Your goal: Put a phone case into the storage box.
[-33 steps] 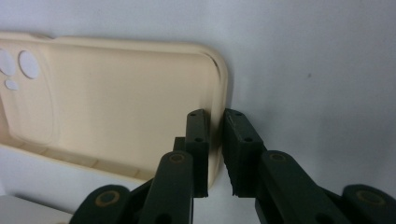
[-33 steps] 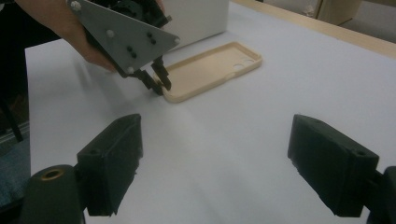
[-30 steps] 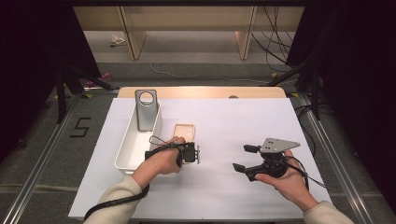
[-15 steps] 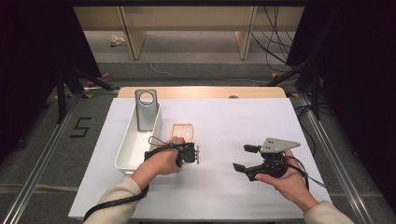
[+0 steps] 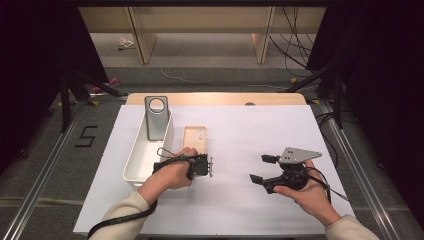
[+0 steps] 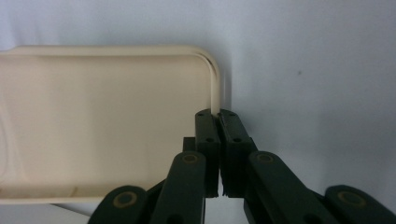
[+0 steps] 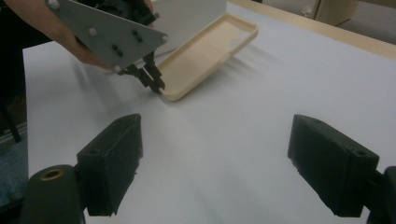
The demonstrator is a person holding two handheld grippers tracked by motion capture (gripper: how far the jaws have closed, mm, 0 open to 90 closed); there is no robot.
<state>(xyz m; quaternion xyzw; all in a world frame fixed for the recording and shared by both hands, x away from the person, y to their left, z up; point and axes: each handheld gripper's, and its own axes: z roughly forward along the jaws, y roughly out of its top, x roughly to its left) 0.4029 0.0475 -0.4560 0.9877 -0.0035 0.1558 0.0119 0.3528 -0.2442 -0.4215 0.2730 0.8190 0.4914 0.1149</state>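
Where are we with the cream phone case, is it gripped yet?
Done: the left gripper has just been closing and is pinched on the rim of the cream phone case, near a corner. In hand: the case lies on the table, one end tilted up. Left: lifting and placing it; the right gripper waits open.

Two phone cases (image 5: 194, 138) (image 5: 156, 118), one tub (image 5: 134, 165).

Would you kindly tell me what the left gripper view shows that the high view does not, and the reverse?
The left gripper view alone shows the left gripper with its jaws shut on the raised side rim of the cream phone case. The high view alone shows the white bin holding a grey phone case, and the right gripper open. Both show the cream phone case on the white table.
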